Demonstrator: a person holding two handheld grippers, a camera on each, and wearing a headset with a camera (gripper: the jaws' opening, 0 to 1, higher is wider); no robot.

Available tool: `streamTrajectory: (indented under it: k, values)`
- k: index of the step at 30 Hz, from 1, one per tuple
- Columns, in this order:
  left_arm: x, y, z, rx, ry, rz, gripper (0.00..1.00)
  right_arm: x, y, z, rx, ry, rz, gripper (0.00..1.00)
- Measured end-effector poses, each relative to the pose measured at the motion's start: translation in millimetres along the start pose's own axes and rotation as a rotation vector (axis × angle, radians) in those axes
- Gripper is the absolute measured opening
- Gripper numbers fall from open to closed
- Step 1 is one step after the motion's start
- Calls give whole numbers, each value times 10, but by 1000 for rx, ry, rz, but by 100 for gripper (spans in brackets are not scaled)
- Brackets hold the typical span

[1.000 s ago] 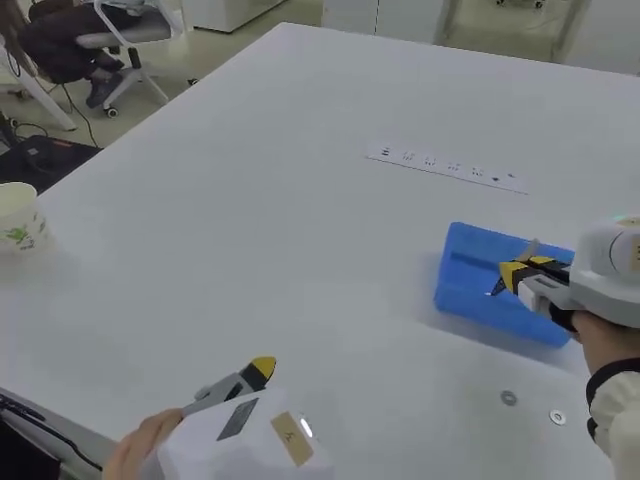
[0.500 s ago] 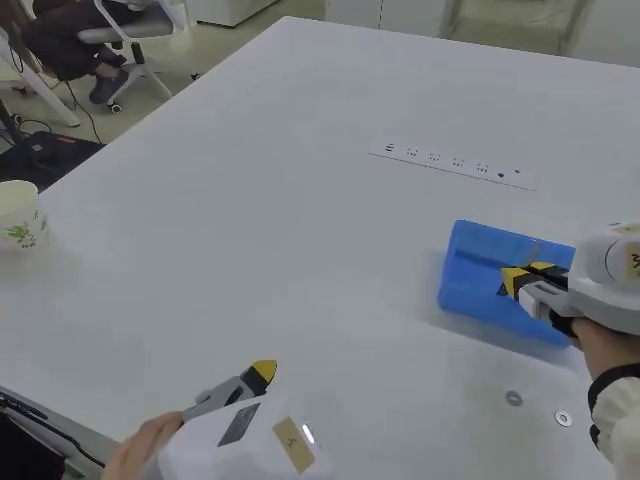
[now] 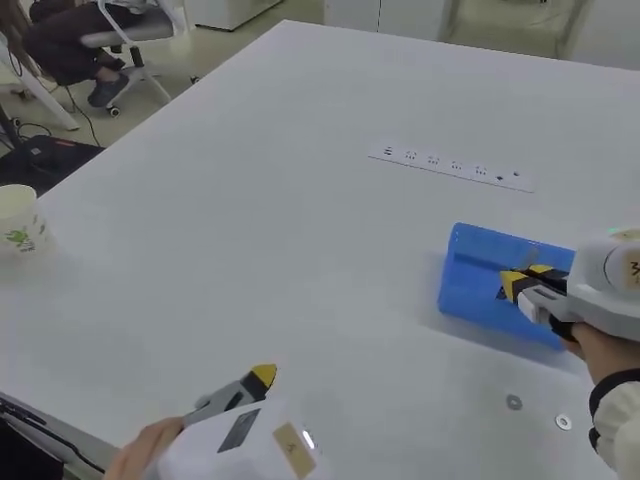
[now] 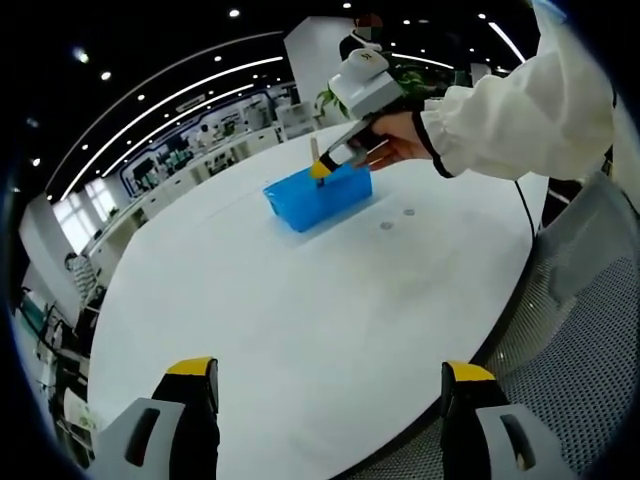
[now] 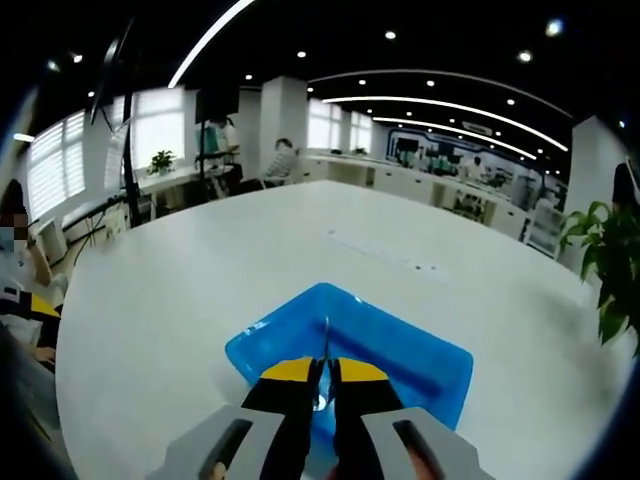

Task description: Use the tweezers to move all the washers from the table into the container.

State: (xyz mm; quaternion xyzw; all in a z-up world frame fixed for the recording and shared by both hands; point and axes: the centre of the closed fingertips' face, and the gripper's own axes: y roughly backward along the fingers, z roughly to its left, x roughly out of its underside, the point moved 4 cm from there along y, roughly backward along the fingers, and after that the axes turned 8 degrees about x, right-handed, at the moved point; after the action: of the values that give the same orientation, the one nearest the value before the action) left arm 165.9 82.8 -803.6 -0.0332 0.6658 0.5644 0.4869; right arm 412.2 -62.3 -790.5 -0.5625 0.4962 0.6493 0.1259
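The right claw (image 5: pixel 322 385) is pressed together on the tweezers (image 5: pixel 326 345), which stick out past its tips. Just ahead of and under those tips is the blue box (image 5: pixel 420 365), and the tweezer points hang over its inside. I cannot tell if they hold anything. A washer (image 3: pixel 513 402) and a second washer (image 3: pixel 563 422) lie on the table (image 3: pixel 250 220) behind this claw, near the hand. The left claw (image 4: pixel 330 385) is spread wide with nothing in it, far from the box.
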Motion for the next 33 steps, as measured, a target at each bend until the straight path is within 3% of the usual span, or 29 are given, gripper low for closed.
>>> streamTrajectory:
  k: [8,14,21,33]
  values:
    - [-7,8,8,-6,-1,-5,94,-154,156,-14,13,2,-52,3]
    - [-23,15,5,-7,-6,-18,95,-244,369,-20,17,-1,-86,3]
    - [-38,24,-3,-7,-13,-30,95,-258,604,-12,15,-11,-108,3]
    - [-55,34,-2,-9,-19,-41,95,-166,859,99,3,-15,-115,3]
